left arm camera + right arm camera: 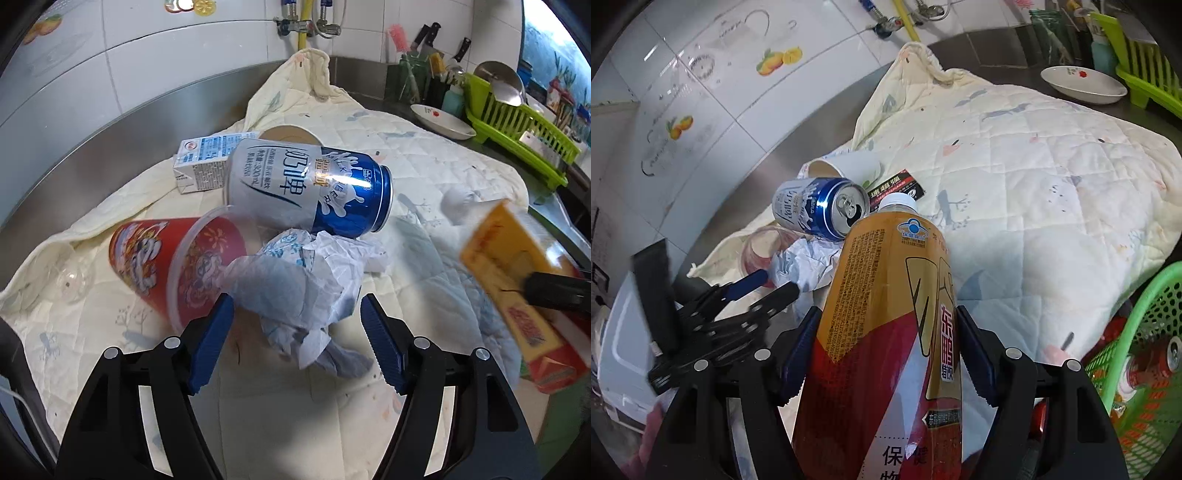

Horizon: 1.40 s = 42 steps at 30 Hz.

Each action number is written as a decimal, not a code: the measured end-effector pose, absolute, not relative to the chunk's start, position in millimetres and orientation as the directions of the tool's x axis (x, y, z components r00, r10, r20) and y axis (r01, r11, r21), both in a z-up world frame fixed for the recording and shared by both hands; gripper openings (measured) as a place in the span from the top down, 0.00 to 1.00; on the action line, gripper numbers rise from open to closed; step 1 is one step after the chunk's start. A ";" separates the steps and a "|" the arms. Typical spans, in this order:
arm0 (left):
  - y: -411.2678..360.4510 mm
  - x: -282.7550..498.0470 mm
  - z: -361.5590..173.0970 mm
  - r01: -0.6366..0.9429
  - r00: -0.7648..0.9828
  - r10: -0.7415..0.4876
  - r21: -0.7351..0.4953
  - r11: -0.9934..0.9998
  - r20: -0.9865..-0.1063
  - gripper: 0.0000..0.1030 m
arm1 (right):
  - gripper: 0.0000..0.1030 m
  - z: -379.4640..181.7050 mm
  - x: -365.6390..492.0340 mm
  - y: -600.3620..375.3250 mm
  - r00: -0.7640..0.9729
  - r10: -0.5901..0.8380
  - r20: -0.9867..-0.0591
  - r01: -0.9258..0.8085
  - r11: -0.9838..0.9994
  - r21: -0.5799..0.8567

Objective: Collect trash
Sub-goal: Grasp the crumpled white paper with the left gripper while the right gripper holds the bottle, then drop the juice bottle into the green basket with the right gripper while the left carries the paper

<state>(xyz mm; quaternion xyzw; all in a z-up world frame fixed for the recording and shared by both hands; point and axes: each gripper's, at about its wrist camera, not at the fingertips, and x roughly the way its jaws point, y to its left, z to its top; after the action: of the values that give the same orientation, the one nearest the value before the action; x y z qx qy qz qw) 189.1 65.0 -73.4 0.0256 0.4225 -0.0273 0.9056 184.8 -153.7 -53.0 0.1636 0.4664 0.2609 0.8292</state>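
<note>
My left gripper (297, 314) is open around a crumpled white-and-blue paper wrapper (295, 280) on a quilted cream cloth (424, 177). Behind the wrapper lie a blue-and-white can (310, 184), a red plastic cup (177, 262) on its side, a small milk carton (203, 162) and a paper cup (290, 133). My right gripper (886, 325) is shut on a yellow-and-red drink bottle (882, 332) with a white cap, held above the cloth. The bottle also shows blurred at the right of the left wrist view (517, 280). The left gripper shows in the right wrist view (772, 284).
A green mesh basket (1141, 332) holding a can stands at the right. A white dish (443, 122) and a green dish rack (517, 122) with knives and utensils sit at the back right. A small black packet (897, 188) lies on the cloth. A tiled wall runs behind.
</note>
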 end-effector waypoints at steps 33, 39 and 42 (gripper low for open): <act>55.1 145.6 -55.7 0.108 0.679 -0.112 -0.052 0.993 -0.725 0.88 | 0.33 -73.3 112.1 -344.7 0.621 0.326 -0.713 0.053 0.890 0.452; 47.7 128.1 -41.6 0.143 0.689 -0.167 -0.094 0.985 -0.705 0.88 | 0.33 -91.5 109.0 -380.3 0.607 0.253 -0.753 0.135 0.901 0.412; 37.9 119.6 -34.7 0.171 0.694 -0.190 -0.098 0.980 -0.695 0.88 | 0.33 -111.3 113.6 -388.1 0.577 0.251 -0.777 0.167 0.895 0.413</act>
<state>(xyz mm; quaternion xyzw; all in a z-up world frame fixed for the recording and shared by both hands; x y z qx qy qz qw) 119.6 37.9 -34.7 -0.0131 0.3789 -0.0981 0.9201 113.6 -388.1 -111.3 0.2277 0.4593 0.0245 0.8582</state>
